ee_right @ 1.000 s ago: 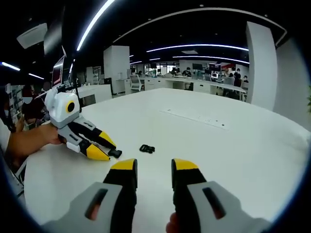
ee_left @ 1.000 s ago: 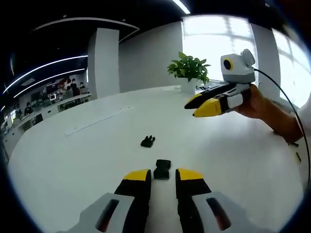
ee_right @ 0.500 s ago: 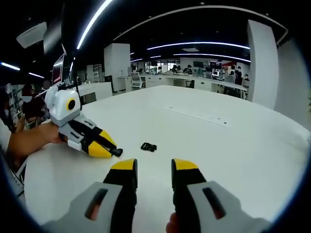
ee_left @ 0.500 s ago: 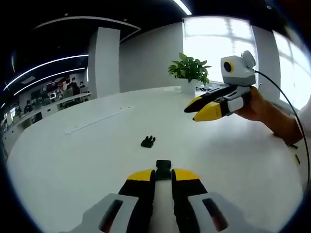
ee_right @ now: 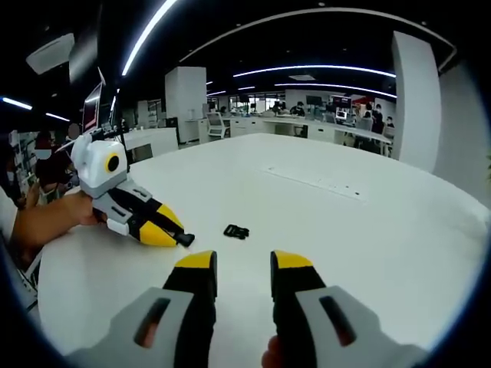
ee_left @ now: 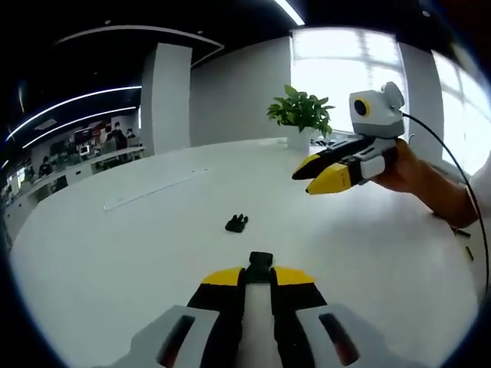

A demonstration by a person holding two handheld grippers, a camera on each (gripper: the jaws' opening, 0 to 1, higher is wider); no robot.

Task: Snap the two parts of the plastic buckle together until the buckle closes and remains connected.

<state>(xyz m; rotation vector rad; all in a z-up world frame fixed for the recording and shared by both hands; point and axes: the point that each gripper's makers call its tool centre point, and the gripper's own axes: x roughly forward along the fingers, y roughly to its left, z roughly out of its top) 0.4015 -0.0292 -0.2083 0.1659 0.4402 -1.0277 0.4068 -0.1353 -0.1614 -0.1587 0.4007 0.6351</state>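
Left gripper (ee_left: 258, 276) clamps one black buckle half (ee_left: 260, 264); right gripper (ee_right: 243, 262) hovers open, empty

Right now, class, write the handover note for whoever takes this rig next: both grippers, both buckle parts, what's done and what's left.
Left gripper: shut on the socket part, low at the table.
Right gripper: open, holding nothing, above the table.
Pronged part: loose on the table, ahead of the right gripper and apart from the socket part.
Done: one half gripped.
Left: grip the pronged part with the right gripper, line up the two halves, push them together until they lock, and keep both in view.
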